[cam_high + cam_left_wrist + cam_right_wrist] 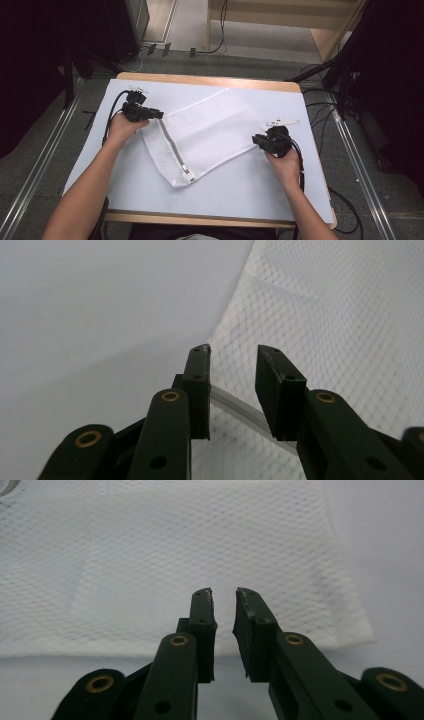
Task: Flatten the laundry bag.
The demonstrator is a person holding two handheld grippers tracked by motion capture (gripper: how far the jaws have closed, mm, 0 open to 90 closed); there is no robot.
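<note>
The mesh bag point(210, 132) lies flat on the desk point(300, 190), zipper point(175, 150) shut. Both grippers, left point(159, 114) and right point(255, 139), hold nothing, jaws slightly apart; any folding remains undone.

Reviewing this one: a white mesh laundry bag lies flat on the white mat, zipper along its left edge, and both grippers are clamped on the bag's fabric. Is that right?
Not quite. Neither gripper is clamped on the mesh bag: the left gripper and the right gripper both have open jaws with nothing pinched between them, as each gripper view shows. The rest holds: the bag lies flat on the mat, with the zipper along its left edge.
</note>
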